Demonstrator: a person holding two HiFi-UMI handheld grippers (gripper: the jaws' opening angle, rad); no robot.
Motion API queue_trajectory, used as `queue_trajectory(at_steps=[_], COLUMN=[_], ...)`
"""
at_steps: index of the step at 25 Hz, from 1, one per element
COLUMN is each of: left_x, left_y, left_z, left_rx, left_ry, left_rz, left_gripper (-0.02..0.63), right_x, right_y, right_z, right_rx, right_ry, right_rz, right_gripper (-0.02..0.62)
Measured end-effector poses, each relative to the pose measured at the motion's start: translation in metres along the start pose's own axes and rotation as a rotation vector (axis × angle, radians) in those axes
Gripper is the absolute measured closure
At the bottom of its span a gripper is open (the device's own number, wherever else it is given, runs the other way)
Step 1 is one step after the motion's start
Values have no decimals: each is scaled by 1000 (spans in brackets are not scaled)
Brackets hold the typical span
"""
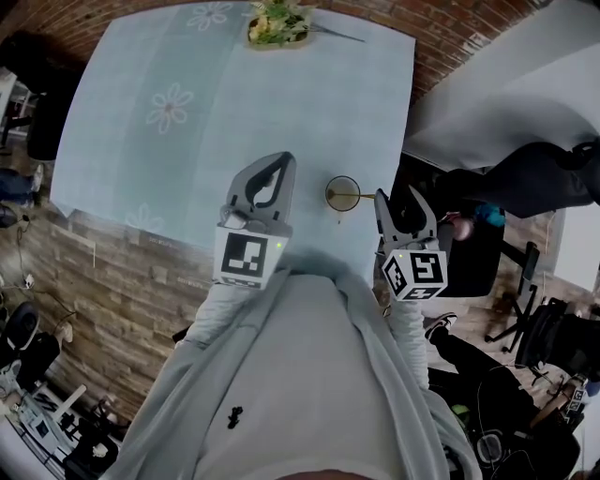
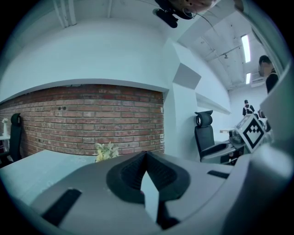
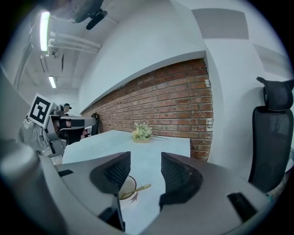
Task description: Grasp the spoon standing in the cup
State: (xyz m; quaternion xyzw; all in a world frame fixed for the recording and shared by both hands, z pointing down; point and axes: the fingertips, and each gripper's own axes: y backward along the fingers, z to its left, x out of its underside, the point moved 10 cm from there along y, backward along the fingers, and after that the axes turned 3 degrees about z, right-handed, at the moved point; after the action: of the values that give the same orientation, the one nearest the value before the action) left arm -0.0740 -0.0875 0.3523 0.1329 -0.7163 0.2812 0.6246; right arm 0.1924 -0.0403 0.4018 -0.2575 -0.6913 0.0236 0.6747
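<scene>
A small cup [image 1: 343, 194] stands near the right edge of the pale blue table [image 1: 187, 150], with a gold spoon [image 1: 352, 196] leaning in it. My right gripper [image 1: 399, 201] hovers just right of the cup, past the table edge, its jaws open and empty. In the right gripper view the cup [image 3: 127, 188] and spoon [image 3: 139, 188] sit low and left between the open jaws [image 3: 145, 158], a short way ahead. My left gripper [image 1: 279, 161] is over the table left of the cup, jaws shut on nothing. Its tips meet in the left gripper view [image 2: 146, 154].
A dish of greenery [image 1: 277, 23] sits at the table's far edge, also visible as a plant [image 3: 142, 131] against the brick wall [image 3: 174, 101]. A black office chair [image 3: 273, 133] stands to the right of the table. Chairs and gear crowd the floor on both sides.
</scene>
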Motion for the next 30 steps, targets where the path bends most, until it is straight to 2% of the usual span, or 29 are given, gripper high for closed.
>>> queue_trajectory(at_steps=[2,12,30], left_x=[0,1,11], left_y=[1,0,-1], left_z=[-2,-9,-17], left_rx=[-2,41,76], left_ry=[19,-25,-15], left_rz=[6,-6,13], left_gripper=[588,588,588], right_x=[4,32,69], right_y=[-1,-12,-35], right_z=[0,3,12], right_rx=[-6,-42,-82], right_ry=[-8,-48,-103], right_rz=[6,64,127], right_gripper=[392,379,380])
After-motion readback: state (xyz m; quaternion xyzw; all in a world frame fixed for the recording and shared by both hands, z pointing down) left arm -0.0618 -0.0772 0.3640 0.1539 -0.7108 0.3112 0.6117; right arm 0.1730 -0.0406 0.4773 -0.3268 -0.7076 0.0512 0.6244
